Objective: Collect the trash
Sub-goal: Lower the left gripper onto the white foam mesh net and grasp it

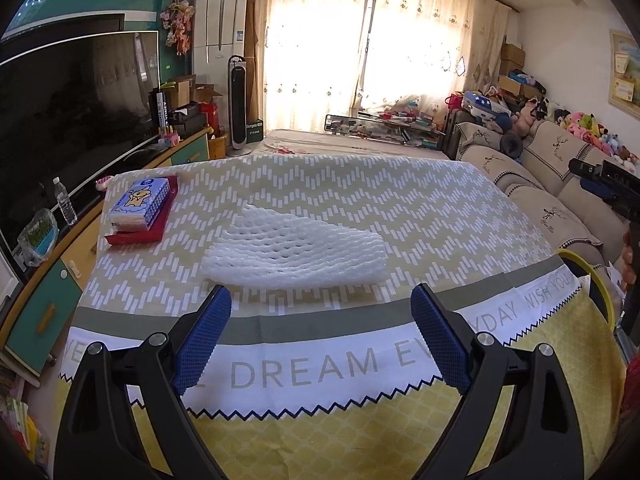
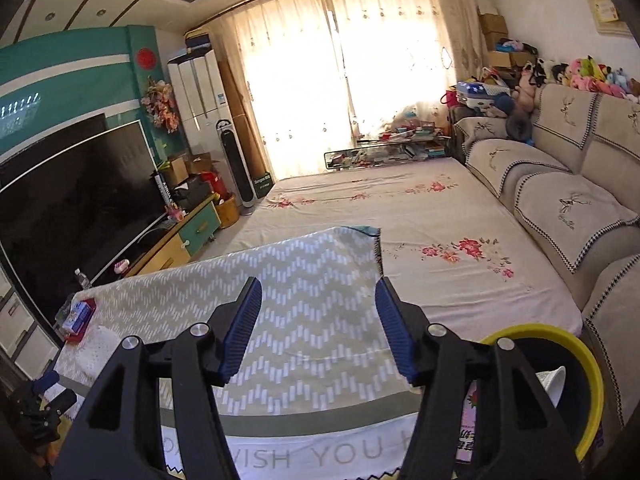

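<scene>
Both grippers, L [image 1: 321, 312] & R [image 2: 319, 320], jaws apart, nothing held. Cloth [image 1: 360, 208] reads "DREAM", "WISH YOU". Foam net [image 1: 296, 254] just ahead of L. Yellow-rimmed bin [image 2: 576, 364] at R.

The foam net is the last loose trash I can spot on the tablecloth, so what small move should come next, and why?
Probably ease the left gripper forward and down to straddle the white foam net. Its jaws stand open and empty, the net lies flat just ahead of them, and the yellow-rimmed bin waits at the table's right.
</scene>
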A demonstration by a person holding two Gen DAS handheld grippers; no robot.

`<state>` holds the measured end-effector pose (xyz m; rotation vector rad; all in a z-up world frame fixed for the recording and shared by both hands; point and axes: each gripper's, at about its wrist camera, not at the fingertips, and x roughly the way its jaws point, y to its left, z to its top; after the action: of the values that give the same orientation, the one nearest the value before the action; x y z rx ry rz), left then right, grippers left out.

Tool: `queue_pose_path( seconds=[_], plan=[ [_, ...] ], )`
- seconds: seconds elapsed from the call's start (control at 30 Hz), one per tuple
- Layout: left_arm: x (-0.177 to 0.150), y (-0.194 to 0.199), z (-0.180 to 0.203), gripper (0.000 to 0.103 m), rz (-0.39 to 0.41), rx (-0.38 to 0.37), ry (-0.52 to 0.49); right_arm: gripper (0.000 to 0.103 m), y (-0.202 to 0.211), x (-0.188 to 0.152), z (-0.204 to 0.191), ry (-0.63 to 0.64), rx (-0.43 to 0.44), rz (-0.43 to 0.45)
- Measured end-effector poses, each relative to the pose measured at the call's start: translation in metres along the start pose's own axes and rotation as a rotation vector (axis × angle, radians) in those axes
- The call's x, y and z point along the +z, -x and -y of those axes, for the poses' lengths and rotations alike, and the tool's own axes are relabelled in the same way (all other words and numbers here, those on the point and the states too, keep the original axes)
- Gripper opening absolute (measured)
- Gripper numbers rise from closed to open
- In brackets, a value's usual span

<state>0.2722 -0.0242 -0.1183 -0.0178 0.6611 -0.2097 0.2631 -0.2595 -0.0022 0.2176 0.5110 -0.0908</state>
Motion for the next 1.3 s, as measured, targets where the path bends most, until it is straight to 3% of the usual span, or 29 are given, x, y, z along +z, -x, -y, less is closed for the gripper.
queue_pose_path(
  seconds=[0.1, 0.2, 0.53, 0.9, 1.1, 1.2, 1.23, 1.3],
  plan=[
    [0.002, -0.006, 0.014, 0.090, -0.037, 0.007, -0.065, 0.059, -0.007, -0.009, -0.010, 0.063, -0.011, -0.014],
    [0.005, -0.012, 0.029, 0.090, -0.054, 0.063, -0.172, 0.060, -0.008, -0.011, -0.007, 0.031, 0.020, -0.033],
    [0.012, -0.044, 0.050, 0.083, -0.094, 0.149, -0.366, 0.063, -0.006, -0.013, 0.001, -0.023, 0.053, -0.046],
    [0.018, -0.077, 0.050, 0.072, -0.160, 0.169, -0.446, 0.063, -0.009, -0.014, 0.003, -0.048, 0.064, -0.056],
    [0.032, -0.093, 0.042, 0.046, -0.194, 0.111, -0.378, 0.063, -0.010, -0.016, 0.004, -0.052, 0.067, -0.060],
    [0.033, -0.095, 0.041, 0.035, -0.199, 0.116, -0.359, 0.063, -0.010, -0.017, 0.004, -0.057, 0.075, -0.063],
    [0.032, -0.095, 0.041, 0.026, -0.198, 0.127, -0.359, 0.063, -0.010, -0.017, 0.004, -0.056, 0.073, -0.060],
    [0.033, -0.092, 0.040, 0.022, -0.193, 0.124, -0.350, 0.063, -0.009, -0.017, 0.004, -0.057, 0.071, -0.056]
  ],
)
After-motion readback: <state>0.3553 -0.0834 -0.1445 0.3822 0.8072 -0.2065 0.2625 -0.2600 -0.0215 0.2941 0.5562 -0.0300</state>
